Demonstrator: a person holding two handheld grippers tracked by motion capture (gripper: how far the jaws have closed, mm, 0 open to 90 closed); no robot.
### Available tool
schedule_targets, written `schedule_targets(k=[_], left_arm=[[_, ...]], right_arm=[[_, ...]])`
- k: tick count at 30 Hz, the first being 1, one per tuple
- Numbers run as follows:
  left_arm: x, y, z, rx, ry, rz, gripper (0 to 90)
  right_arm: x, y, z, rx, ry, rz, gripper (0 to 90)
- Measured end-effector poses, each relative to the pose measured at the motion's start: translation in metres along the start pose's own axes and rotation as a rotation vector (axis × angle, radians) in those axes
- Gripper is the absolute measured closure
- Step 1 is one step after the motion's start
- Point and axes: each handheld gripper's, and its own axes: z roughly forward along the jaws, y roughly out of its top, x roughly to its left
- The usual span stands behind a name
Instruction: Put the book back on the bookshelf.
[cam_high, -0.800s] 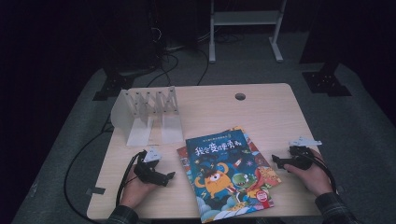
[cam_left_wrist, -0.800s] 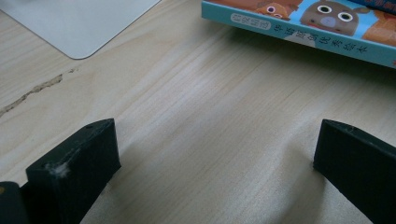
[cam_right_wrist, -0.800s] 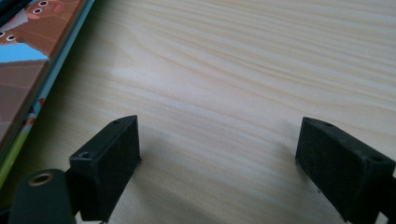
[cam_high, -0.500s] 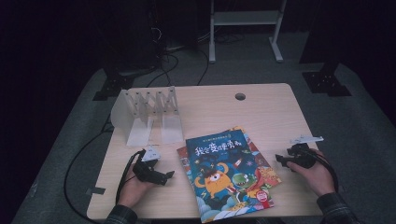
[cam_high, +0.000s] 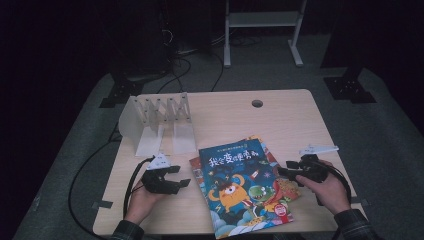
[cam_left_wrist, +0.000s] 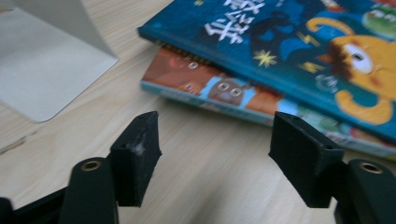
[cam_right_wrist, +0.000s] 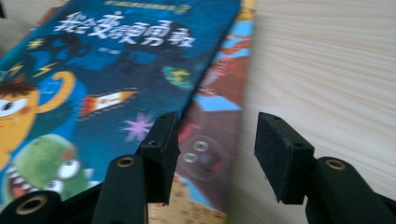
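Note:
Two picture books lie stacked near the table's front edge. The blue book (cam_high: 240, 185) with an orange monster on its cover lies on top of an orange-red book (cam_high: 284, 191). My left gripper (cam_high: 183, 176) rests on the table just left of the stack, open, pointing at the books' left edges. In the left gripper view the blue book (cam_left_wrist: 289, 46) and the lower book (cam_left_wrist: 205, 84) lie beyond the open left gripper (cam_left_wrist: 215, 149). My right gripper (cam_high: 283, 170) is open at the stack's right side. In the right gripper view its jaws (cam_right_wrist: 217, 149) straddle the lower book's edge (cam_right_wrist: 215, 107) beside the blue book (cam_right_wrist: 116, 70), without touching.
A white folding book rack (cam_high: 157, 117) stands at the back left of the wooden table (cam_high: 280, 125); its base plate (cam_left_wrist: 42, 60) lies close to my left gripper. A cable hole (cam_high: 257, 103) is at the back. A black cable (cam_high: 80, 175) hangs off the left edge.
The right hand has slid its gripper a little to the left, closer over the books' right edge. The left gripper has stayed in place.

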Motion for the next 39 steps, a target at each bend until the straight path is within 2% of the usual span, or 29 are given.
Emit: schedule_targets(k=[2, 6, 16, 19, 22, 26, 28, 31, 38, 39], left_arm=[[-0.002, 0.003, 0.001, 0.003, -0.024, 0.000, 36.7], [-0.009, 0.008, 0.006, 0.024, -0.045, 0.002, 43.6], [-0.029, 0.019, 0.027, 0.083, -0.148, 0.055, 50.6], [-0.035, 0.020, 0.032, 0.091, -0.189, 0.061, 51.9], [-0.037, 0.021, 0.033, 0.097, -0.199, 0.064, 53.6], [-0.038, 0.021, 0.033, 0.096, -0.239, 0.047, 55.3], [-0.041, 0.021, 0.034, 0.101, -0.234, 0.069, 55.4], [-0.044, 0.022, 0.034, 0.108, -0.238, 0.076, 54.1], [-0.051, 0.023, 0.035, 0.097, -0.296, 0.068, 53.9], [-0.052, 0.024, 0.035, 0.099, -0.304, 0.076, 53.9]], right_arm=[[0.003, 0.001, 0.001, 0.004, 0.010, -0.004, 48.2], [0.013, 0.002, 0.007, 0.027, 0.040, -0.019, 48.2], [0.026, 0.003, 0.016, 0.080, 0.084, -0.046, 54.0], [0.027, 0.003, 0.017, 0.082, 0.089, -0.047, 54.0], [0.027, 0.004, 0.018, 0.086, 0.086, -0.048, 53.6], [0.026, 0.006, 0.019, 0.087, 0.087, -0.053, 53.3], [0.025, 0.008, 0.022, 0.084, 0.080, -0.054, 53.1], [0.023, 0.013, 0.026, 0.086, 0.080, -0.066, 52.6], [0.016, 0.025, 0.037, 0.083, 0.066, -0.088, 52.6], [0.016, 0.025, 0.037, 0.083, 0.066, -0.088, 52.6]])
